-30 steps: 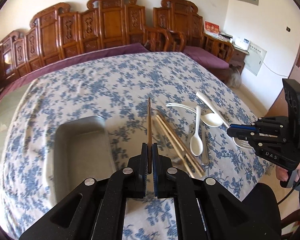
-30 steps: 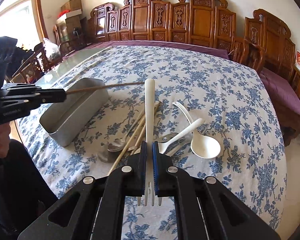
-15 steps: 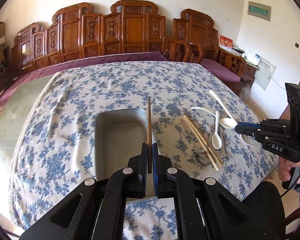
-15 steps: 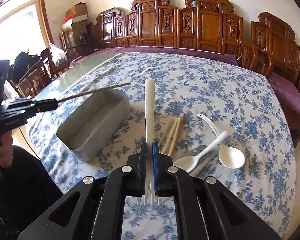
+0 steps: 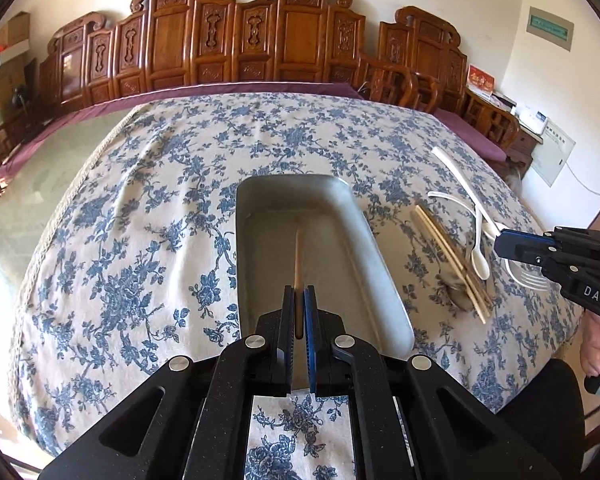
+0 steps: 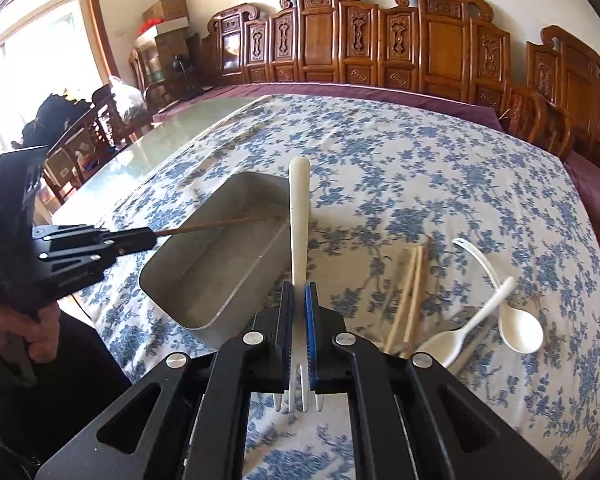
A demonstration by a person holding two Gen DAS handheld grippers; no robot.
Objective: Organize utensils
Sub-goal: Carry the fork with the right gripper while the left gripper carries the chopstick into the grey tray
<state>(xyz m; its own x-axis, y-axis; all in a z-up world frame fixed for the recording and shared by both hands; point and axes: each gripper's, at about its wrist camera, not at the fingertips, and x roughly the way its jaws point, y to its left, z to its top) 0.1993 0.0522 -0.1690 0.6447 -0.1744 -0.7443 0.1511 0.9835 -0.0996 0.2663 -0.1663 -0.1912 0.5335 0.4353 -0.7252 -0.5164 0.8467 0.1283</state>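
Note:
My left gripper is shut on a brown chopstick and holds it over the grey metal tray; the chopstick's far end points down into the tray. My right gripper is shut on a white plastic fork, handle forward, tines back, just right of the tray. The left gripper and chopstick show at the left of the right wrist view. The right gripper shows at the right of the left wrist view.
Right of the tray lie pale chopsticks, two white spoons and metal cutlery on the blue-flowered tablecloth. Carved wooden chairs stand behind the table.
My left gripper has swung left over the tray and lowered the chopstick into it. My right gripper with the fork has moved left toward the tray.

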